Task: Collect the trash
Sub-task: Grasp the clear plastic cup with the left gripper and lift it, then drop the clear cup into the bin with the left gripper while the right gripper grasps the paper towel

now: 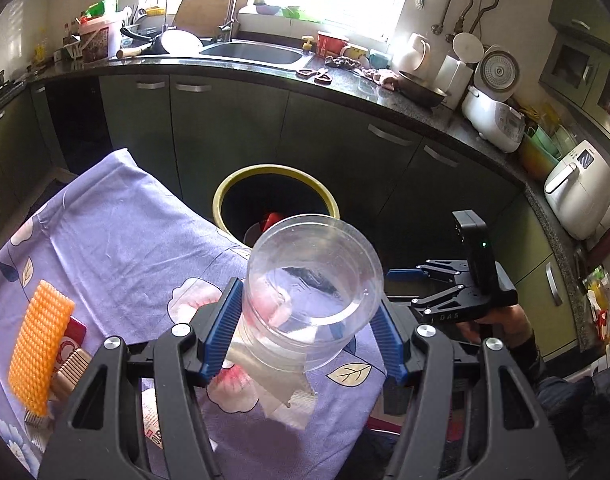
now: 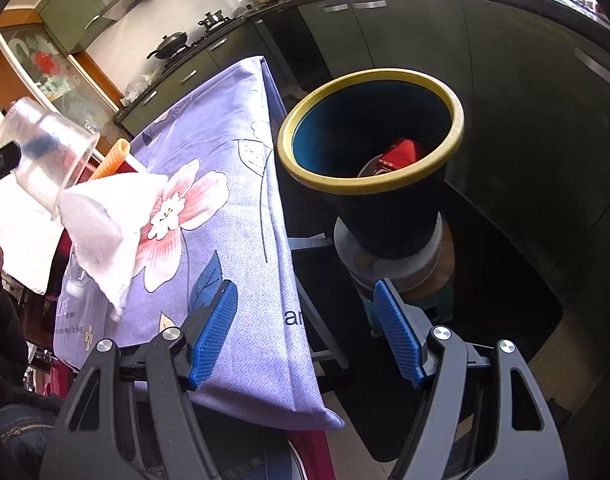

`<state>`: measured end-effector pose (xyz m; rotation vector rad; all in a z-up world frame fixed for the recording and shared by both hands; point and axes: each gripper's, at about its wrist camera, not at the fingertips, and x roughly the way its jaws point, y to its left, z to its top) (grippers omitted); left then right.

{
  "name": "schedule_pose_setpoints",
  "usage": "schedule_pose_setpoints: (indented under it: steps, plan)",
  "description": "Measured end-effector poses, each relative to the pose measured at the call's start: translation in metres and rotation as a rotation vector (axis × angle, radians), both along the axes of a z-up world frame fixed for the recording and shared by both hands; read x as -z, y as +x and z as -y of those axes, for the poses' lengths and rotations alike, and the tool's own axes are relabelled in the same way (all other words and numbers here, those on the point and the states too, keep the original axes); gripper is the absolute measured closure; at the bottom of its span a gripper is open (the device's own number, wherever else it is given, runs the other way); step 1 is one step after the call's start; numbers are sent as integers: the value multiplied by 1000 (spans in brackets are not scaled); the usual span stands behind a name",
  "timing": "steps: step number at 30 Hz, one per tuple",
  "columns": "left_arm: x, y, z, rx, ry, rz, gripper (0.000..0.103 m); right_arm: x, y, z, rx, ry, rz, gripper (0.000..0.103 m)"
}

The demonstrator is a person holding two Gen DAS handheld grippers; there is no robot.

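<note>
My left gripper (image 1: 305, 332) is shut on a clear plastic cup (image 1: 317, 280) and holds it tilted above the flowered purple tablecloth (image 1: 125, 240). The cup also shows at the far left of the right wrist view (image 2: 49, 160), above a white crumpled tissue (image 2: 105, 220) lying on the cloth. A black trash bin with a yellow rim (image 1: 273, 172) stands past the table's far edge, with red trash (image 2: 405, 152) inside. My right gripper (image 2: 305, 336) is open and empty, low beside the table edge in front of the bin (image 2: 369, 188).
An orange mesh foam sleeve (image 1: 37, 344) and a red packet (image 1: 75, 332) lie at the table's left. Green cabinets (image 1: 233, 128) and a cluttered counter with a sink (image 1: 253, 54) stand behind the bin. The bin sits on a stool (image 2: 393, 268).
</note>
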<state>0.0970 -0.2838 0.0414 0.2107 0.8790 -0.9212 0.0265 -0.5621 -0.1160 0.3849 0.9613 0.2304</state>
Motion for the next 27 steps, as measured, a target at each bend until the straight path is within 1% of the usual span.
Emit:
schedule_pose_setpoints:
  steps: [3,6,8,11,13,15,16,19,20,21,22,23,24,27]
  plan:
    - [-8,-3,-3,-8,-11,20,44,-14,-3,-16,-66,-2,49,33]
    - [-11,-5,-5,-12,-15,27,44,-33,-8,-48,-176,-9,120,33]
    - [-12,-5,-6,-13,-20,27,44,-42,-10,-70,-227,-8,180,33]
    - [-14,-5,-7,-20,-24,33,44,-48,-12,-105,-298,12,255,33]
    - [-15,-5,-9,-25,-28,36,44,-48,-14,-125,-319,6,302,38]
    - [-18,-6,-10,-25,-30,41,44,-45,-15,-141,-332,7,338,48]
    - [-18,-7,-10,-23,-29,44,44,-43,-13,-147,-333,5,348,49]
    - [-20,-9,-10,-17,-27,47,44,-40,-7,-159,-316,-29,361,60]
    - [-21,-9,-10,-17,-27,49,44,-39,-4,-161,-308,-37,365,71]
    - [-21,-10,-10,-16,-29,50,44,-38,-1,-162,-302,-41,366,89]
    - [-22,-10,-10,-17,-31,51,44,-37,3,-164,-300,-51,362,99]
    - [-23,-10,-11,-19,-34,52,44,-36,5,-164,-292,-61,357,101]
    - [-24,-10,-12,-21,-38,52,44,-34,7,-162,-287,-62,347,101]
    - [-27,-9,-16,-29,-47,61,44,-24,13,-158,-277,-70,285,101]
